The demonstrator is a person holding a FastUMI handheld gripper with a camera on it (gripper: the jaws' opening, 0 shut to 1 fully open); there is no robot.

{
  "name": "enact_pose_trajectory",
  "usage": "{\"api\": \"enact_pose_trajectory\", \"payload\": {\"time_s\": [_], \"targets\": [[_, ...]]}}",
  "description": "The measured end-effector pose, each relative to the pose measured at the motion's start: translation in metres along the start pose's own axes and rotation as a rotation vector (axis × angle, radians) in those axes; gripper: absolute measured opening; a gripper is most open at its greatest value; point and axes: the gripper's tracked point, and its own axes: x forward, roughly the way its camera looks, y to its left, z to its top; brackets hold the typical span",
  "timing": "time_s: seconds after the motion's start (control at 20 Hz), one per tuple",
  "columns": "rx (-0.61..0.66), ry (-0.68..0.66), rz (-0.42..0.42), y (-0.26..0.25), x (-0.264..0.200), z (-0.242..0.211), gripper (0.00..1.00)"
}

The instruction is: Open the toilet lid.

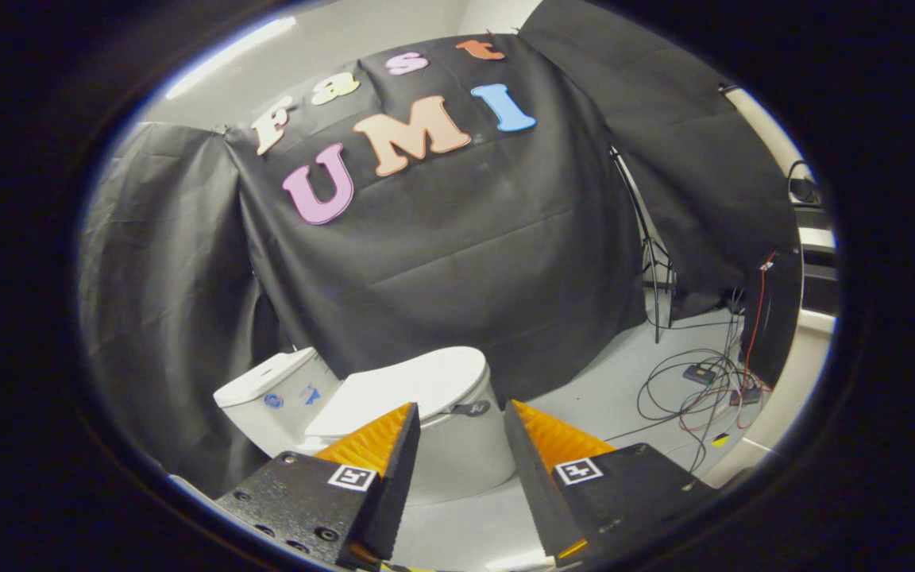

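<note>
Two fingers of the gripper [461, 413] stand wide apart and hold nothing, short of the toilet [394, 421] just ahead. The toilet lid [410, 389] lies closed on the bowl, its rounded front edge, bearing a small dark tab [469, 409], showing in the gap between the fingertips. Bare grey floor [608, 381] opens beside the toilet as far as a tangle of cables [704, 389], with the cistern [275, 389] on its far side.

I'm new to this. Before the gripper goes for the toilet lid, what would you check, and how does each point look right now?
1. Lid down, yet to be opened: ok.
2. Gripper fingers apart, holding nothing: ok.
3. Dark tab at the lid's front edge in sight between the fingertips: ok.
4. Fingers touching the lid: not ok, the toilet lies beyond them.
5. Cables on the floor away from the toilet: ok.
6. Tab firmly fixed: cannot tell.
</note>
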Motion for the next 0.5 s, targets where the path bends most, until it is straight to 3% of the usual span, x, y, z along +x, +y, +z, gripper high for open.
{"api": "enact_pose_trajectory", "payload": {"time_s": [0.5], "targets": [[0.027, 0.025, 0.001, -0.0036, 0.0036, -0.0041, 0.67]]}}
